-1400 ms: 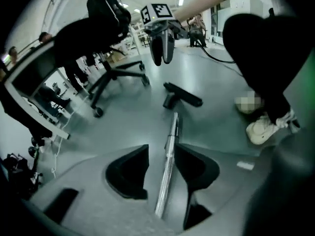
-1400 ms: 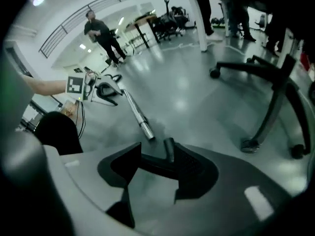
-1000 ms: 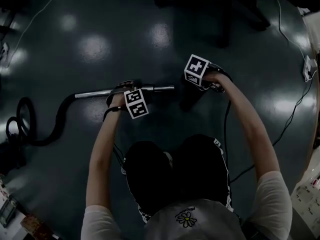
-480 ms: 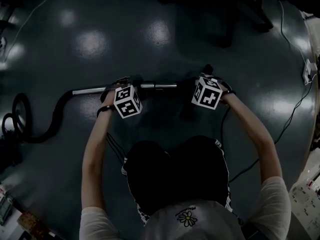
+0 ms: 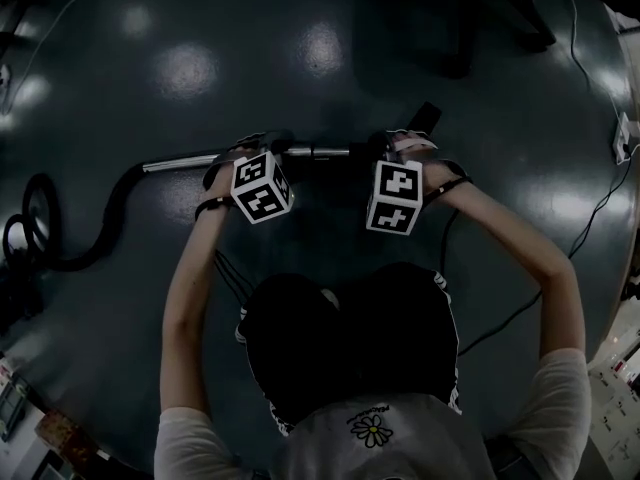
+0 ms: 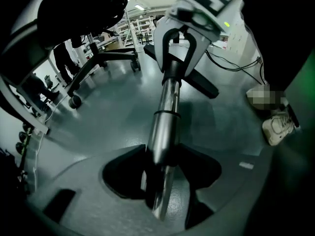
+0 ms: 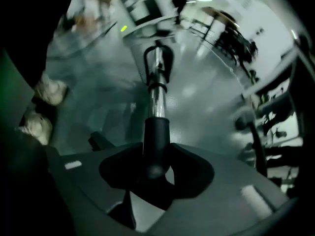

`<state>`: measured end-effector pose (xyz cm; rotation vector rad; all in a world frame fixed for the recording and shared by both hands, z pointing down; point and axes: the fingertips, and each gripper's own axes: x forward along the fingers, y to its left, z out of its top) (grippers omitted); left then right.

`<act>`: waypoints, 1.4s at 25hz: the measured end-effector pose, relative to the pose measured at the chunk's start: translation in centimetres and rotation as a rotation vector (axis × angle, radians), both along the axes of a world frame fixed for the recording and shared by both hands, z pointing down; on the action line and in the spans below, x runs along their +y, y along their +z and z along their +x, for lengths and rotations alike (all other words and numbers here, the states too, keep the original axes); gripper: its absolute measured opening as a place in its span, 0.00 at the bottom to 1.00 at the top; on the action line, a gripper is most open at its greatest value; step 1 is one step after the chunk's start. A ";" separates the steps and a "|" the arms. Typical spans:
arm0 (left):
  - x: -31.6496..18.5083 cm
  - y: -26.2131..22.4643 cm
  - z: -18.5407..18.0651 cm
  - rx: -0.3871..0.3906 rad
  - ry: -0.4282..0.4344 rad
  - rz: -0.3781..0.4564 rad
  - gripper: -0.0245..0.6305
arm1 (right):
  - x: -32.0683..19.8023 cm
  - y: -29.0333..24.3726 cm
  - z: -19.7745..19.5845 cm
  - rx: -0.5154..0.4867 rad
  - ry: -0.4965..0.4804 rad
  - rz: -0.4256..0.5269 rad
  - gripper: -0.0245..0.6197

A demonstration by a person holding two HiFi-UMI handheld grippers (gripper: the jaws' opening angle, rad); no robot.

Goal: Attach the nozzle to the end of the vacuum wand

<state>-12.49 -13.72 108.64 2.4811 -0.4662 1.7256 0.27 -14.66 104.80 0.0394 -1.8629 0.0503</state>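
Observation:
The chrome vacuum wand (image 5: 320,152) lies level above the floor, and its black hose (image 5: 100,233) trails off to the left. My left gripper (image 5: 250,154) is shut on the wand (image 6: 165,122), which passes between its jaws. My right gripper (image 5: 385,148) is shut on the black nozzle (image 7: 156,136). Its jaws have just been closing a little with the nozzle between them. The nozzle's collar sits over the wand's end (image 7: 157,100), in line with it. The nozzle's far end (image 5: 428,116) sticks out to the upper right.
The floor is dark grey and glossy. Cables (image 5: 590,218) run along it on the right. An office chair base (image 6: 106,58) and dark furniture (image 5: 470,18) stand further off. The person's shoes (image 6: 278,124) are close by, with their legs just below both grippers.
Both grippers have moved up the view. The right gripper rolled and swung the nozzle from below the wand's end into line with it, closing the gap.

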 end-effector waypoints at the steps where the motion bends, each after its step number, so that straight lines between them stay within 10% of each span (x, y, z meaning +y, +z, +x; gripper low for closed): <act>1: 0.0 0.1 0.4 -0.003 0.007 -0.004 0.35 | 0.3 0.2 -0.2 -0.014 -0.023 -0.009 0.32; 7: 0.2 0.9 3.0 0.085 -0.051 -0.013 0.39 | 0.6 1.7 -0.6 -0.021 -0.144 0.113 0.30; 11: -0.4 -1.0 5.0 0.279 -0.173 0.007 0.35 | -0.2 2.2 -0.7 -0.132 0.086 -0.013 0.31; 13: -1.8 -3.6 5.5 0.425 -0.309 0.058 0.10 | -1.7 0.7 -0.7 -0.222 0.257 -0.017 0.11; 16: -4.4 -9.8 5.0 0.577 -0.488 0.122 0.04 | -5.0 -5.1 -0.6 -0.386 0.525 0.007 0.05; 24: -4.7 -51.0 0.2 1.356 -1.228 0.242 0.04 | -5.8 -46.0 1.7 -0.761 1.002 0.145 0.05; 30: -0.4 -83.4 0.7 1.338 -1.183 0.359 0.04 | -1.7 -77.7 4.0 -0.892 1.125 0.177 0.05; 35: 1.0 -97.6 1.3 1.361 -1.011 0.500 0.04 | 0.8 -90.3 5.1 -1.027 1.095 0.293 0.05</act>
